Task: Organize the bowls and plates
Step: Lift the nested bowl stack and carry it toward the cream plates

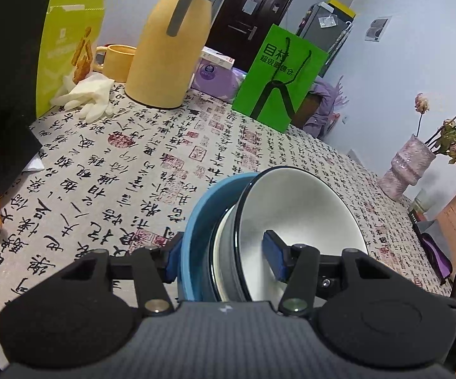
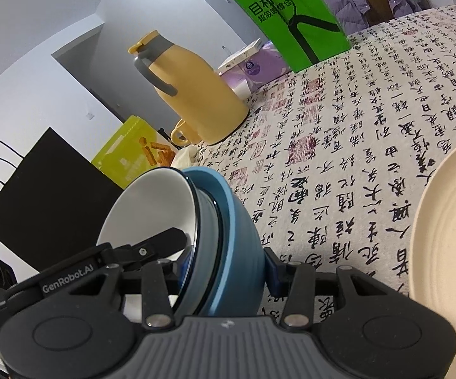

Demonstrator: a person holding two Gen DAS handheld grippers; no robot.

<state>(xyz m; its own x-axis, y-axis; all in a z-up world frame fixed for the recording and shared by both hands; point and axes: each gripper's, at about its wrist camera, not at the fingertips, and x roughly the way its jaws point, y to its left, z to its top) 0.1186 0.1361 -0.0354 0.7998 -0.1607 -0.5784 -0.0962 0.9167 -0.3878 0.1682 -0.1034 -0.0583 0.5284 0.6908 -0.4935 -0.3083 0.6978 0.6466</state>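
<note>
I have both grippers clamped on the same stack of bowls, held tilted above the tablecloth [image 1: 107, 170]. My left gripper [image 1: 224, 255] pinches the blue bowl [image 1: 196, 221] and white bowl [image 1: 294, 208] together; my right gripper [image 2: 228, 268] grips their opposite rims. A cream plate [image 2: 449, 237] lies just beside them.

Your left gripper [image 1: 224, 257] points down at a slant, its jaws part-way apart and clamped across a nested stack of bowls [image 1: 259, 237]: one blue pad presses the outer wall of the blue bowl, the other sits inside the white-lined top bowl. Your right gripper [image 2: 226, 268] tilts down likewise and grips the same stack from the opposite side, one pad on the blue outer wall and the other finger inside. The left gripper's finger [image 2: 161, 243] shows just beside your right jaws.
</note>
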